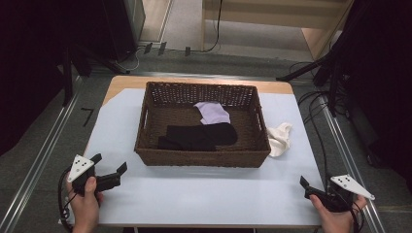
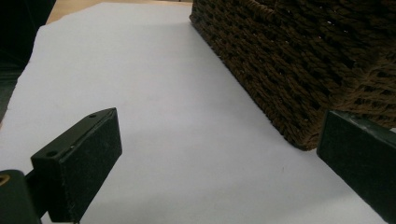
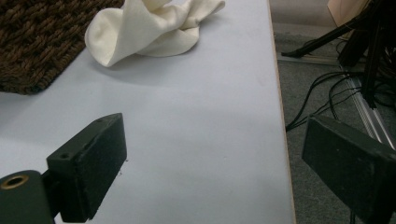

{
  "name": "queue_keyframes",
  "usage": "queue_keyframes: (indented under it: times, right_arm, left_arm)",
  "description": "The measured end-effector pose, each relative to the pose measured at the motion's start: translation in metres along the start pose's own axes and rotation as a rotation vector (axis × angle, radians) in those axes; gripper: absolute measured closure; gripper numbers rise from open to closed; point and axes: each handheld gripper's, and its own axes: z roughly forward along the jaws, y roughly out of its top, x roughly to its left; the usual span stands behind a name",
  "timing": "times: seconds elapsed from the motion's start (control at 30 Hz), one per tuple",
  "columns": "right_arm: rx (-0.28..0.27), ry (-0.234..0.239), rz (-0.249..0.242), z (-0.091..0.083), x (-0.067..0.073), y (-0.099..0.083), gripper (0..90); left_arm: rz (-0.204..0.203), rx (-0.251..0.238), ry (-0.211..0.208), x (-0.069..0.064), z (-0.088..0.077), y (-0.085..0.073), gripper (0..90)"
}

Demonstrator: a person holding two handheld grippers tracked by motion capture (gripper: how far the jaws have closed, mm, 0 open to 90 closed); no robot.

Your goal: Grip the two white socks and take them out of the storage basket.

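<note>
Lying crumpled beside the woven basket, a soft cream cloth

The high view looks forward and down from above the person's side of the table, far enough off to take in the whole wicker basket at the middle and the floor beyond it. The left gripper view sits low, close over the tabletop, facing along the basket's near left corner, which stands to its right. The right gripper view also sits low, at the basket's right, facing the cream sock just beside it and the table's right edge. All three share the basket; the high view also shows the sock.
</note>
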Motion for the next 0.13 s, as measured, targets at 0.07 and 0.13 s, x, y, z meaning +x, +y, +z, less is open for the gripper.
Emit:
queue_keyframes:
  times: [0.07, 0.13]
  right_arm:
    - [-0.002, 0.004, 0.004, 0.0002, -0.0001, 0.0001, 6.9]
    - [0.0, 0.009, 0.009, 0.0007, -0.0004, 0.0006, 7.0]
  left_arm:
    - [-0.001, 0.002, 0.001, 0.0001, 0.0001, 0.0001, 1.0]
    - [-0.002, 0.003, 0.0, 0.0001, 0.0001, 0.0001, 1.0]
